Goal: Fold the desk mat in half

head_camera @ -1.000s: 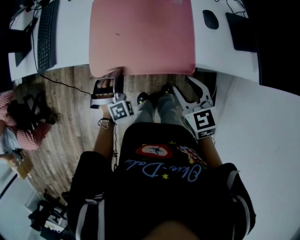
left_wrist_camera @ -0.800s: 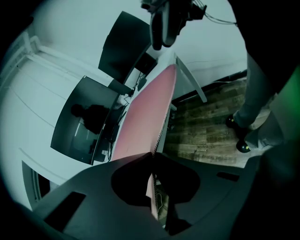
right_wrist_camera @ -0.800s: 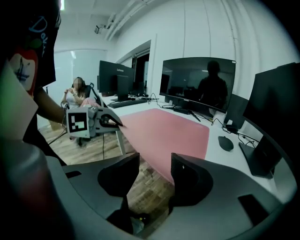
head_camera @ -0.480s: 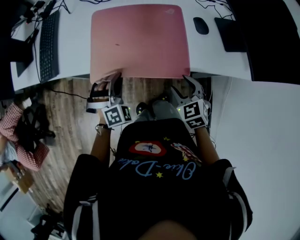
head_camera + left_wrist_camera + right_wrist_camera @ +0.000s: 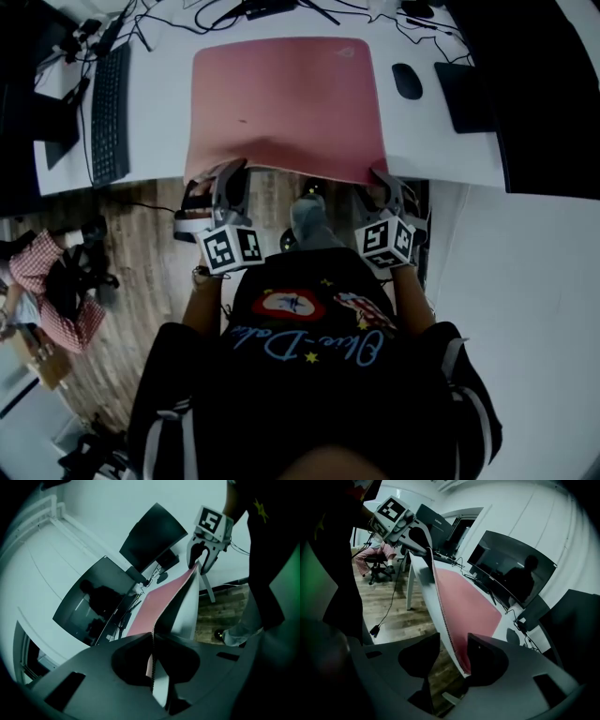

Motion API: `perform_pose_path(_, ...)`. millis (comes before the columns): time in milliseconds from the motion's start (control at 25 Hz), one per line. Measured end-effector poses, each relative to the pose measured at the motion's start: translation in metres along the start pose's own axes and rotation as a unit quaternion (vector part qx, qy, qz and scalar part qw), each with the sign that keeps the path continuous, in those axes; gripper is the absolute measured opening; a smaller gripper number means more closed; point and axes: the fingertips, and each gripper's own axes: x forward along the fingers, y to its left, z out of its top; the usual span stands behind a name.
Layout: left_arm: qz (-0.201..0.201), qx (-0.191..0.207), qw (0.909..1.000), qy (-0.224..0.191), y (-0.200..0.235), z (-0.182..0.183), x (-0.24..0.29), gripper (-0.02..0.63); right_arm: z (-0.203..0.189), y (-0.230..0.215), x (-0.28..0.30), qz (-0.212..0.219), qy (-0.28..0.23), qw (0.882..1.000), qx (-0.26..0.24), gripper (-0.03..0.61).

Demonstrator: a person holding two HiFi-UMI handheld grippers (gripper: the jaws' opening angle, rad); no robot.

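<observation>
**Desk mat gripped at one near corner, second corner not yet clamped**

Left gripper (image 5: 152,654): jaws closed on the near-left corner of the pink desk mat (image 5: 281,98). Its own view shows the mat's ribbed edge pinched between the two pads. From there the sheet runs forward and away to the far gripper. This corner is raised clear of the white desk (image 5: 427,141).

Right gripper (image 5: 451,654): jaws stand wide apart and have just been closing. The near-right corner of the mat sits between them. The sheet lies against the inner face of the right-side jaw. A clear gap remains to the other jaw, so there is no clamp on this corner.

Mat position: the greater part lies flat on the desk, ahead of both grippers. Its near edge spans from one gripper to the other along the desk's front edge. That edge sags slightly between the two corners.

Surroundings: a black keyboard (image 5: 110,111) lies on the desk ahead of the left gripper, to its outer side and apart from the mat. A black mouse (image 5: 407,81) lies ahead of the right gripper, just beyond the mat's right edge. Dark monitors (image 5: 512,566) stand at the far side of the desk, past the mat. A wood floor (image 5: 141,246) shows below both grippers.
</observation>
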Motion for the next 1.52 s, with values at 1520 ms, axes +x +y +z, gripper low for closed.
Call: perform_pose_path(1520,0.031,-0.046,0.9966,0.062,0.162,-0.015,0.178,0.026,0.12,-0.212,0.15,-0.034,-0.1,0.994,-0.037,0.018)
